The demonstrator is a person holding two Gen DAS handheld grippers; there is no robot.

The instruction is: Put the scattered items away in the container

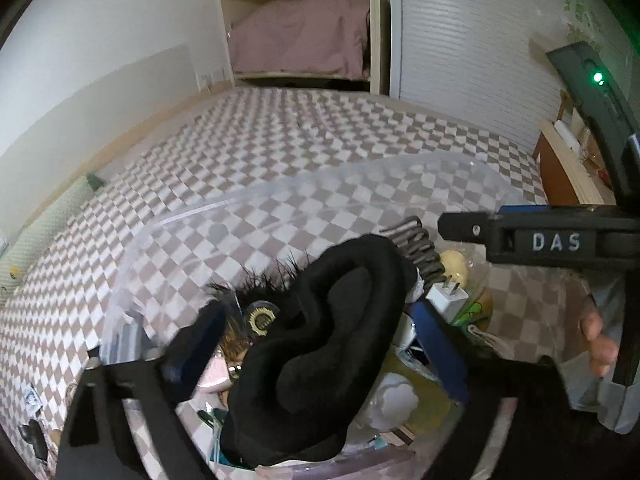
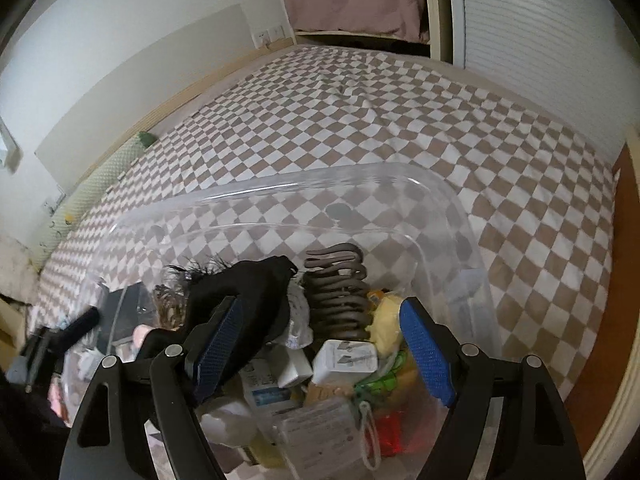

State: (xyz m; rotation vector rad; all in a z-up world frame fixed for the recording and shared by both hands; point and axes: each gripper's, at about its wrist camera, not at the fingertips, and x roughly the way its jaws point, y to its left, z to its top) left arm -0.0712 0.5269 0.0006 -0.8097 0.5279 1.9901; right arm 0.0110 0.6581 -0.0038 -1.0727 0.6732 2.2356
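Observation:
A clear plastic container (image 1: 280, 196) stands on the bed, filled with small things. On top of the pile lies a black fabric piece (image 1: 320, 340), between the widely spread fingers of my left gripper (image 1: 316, 344), whose pads stand apart from it. My right gripper (image 2: 324, 352) is open over the container (image 2: 320, 176), above a white charger plug (image 2: 346, 360) and a brown coiled hair claw (image 2: 340, 300). The black fabric (image 2: 248, 288) lies just behind its left finger. In the left wrist view the right gripper's body (image 1: 540, 240) crosses at the right.
A brown-and-white checkered bedspread (image 2: 400, 120) runs back to an open closet holding pink bedding (image 1: 304, 36). A green bolster (image 2: 100, 184) lies along the left wall. A wooden nightstand (image 1: 560, 172) is at the right. A hand (image 1: 596, 336) shows near the container.

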